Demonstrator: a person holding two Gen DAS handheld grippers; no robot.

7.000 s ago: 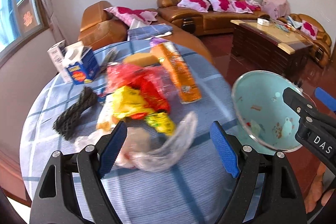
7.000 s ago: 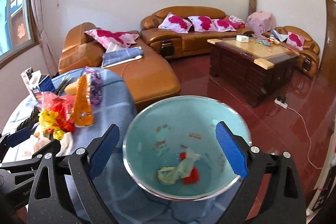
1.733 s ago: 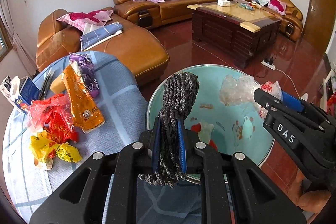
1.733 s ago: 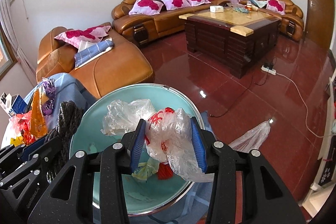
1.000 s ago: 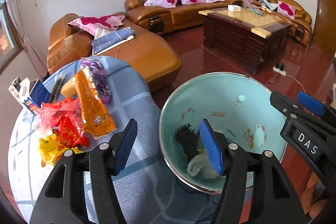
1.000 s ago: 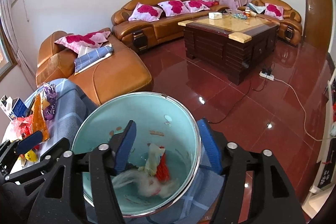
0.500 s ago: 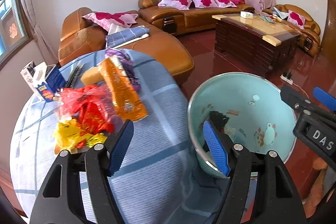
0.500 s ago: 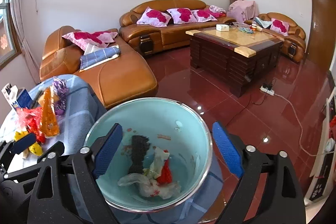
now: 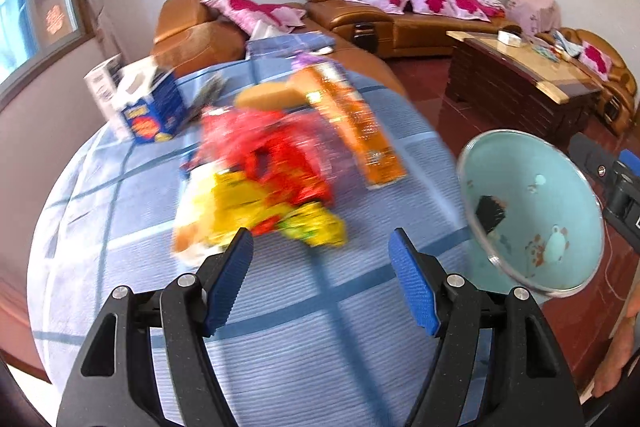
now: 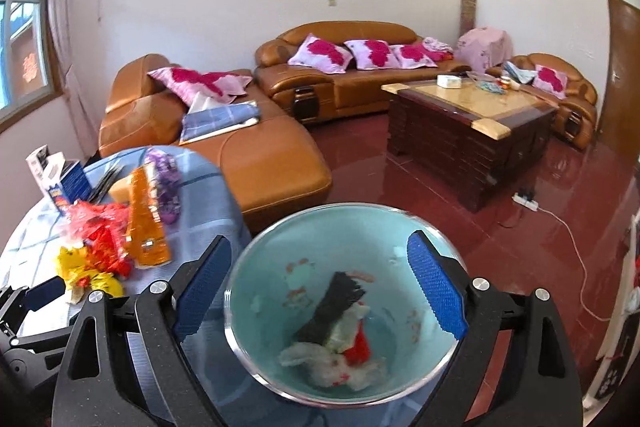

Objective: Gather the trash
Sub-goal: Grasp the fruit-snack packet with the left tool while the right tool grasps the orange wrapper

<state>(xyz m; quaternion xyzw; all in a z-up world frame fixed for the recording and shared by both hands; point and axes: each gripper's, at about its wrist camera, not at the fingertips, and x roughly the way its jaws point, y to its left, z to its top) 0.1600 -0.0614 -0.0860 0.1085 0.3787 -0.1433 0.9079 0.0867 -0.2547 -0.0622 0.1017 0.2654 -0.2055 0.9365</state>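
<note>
In the bin [image 10: 256, 259], crumpled bags [image 10: 332, 363].

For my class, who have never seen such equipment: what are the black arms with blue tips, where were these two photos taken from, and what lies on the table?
No robot here: a person holds a hand-operated claw in each hand, with a camera on each looking along its fingers. One picture is from the left claw, over the blue checked tablecloth; the other from the right claw, above the turquoise bin. Both claws are open and hold nothing. On the table lie red and yellow wrappers, an orange packet and a blue carton. The bin already holds some trash.
</note>
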